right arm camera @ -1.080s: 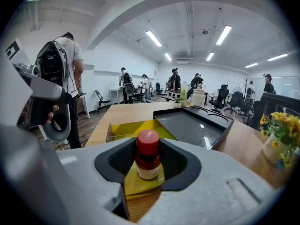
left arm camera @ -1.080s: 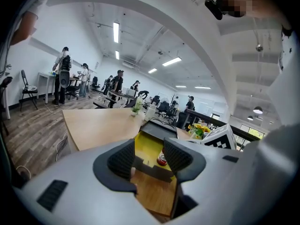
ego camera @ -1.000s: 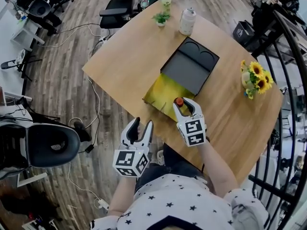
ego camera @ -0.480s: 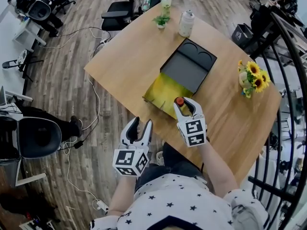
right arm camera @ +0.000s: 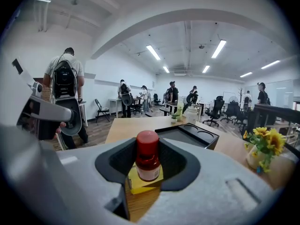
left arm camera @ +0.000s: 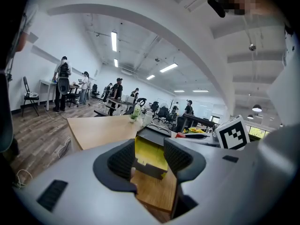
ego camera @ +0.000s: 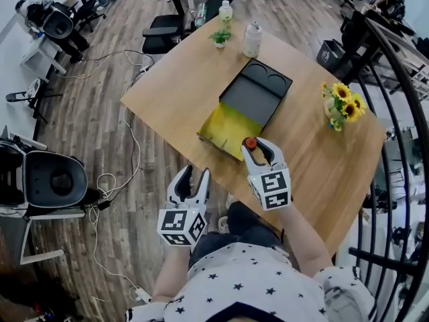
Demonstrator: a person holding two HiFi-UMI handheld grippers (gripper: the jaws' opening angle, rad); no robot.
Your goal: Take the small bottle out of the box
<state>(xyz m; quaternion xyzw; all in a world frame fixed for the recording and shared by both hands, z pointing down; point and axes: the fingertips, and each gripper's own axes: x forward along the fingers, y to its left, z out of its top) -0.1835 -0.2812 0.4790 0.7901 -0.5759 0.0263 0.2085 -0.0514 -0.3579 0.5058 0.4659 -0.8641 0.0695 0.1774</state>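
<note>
The right tongs (ego camera: 259, 147) grasp one small bottle (ego camera: 251, 143) near one box (ego camera: 228, 126); the left tongs (ego camera: 198, 173) gape empty.

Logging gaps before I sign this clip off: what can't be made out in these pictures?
- Label print on the small bottle: too small to read, right gripper view.
- The bottle's body, head view: hidden by the right gripper; only the red cap shows.
- Near corner of the box: hidden by that gripper, head view.
- Whether the bottle is clear of the box's rim: no view shows it side-on.
</note>
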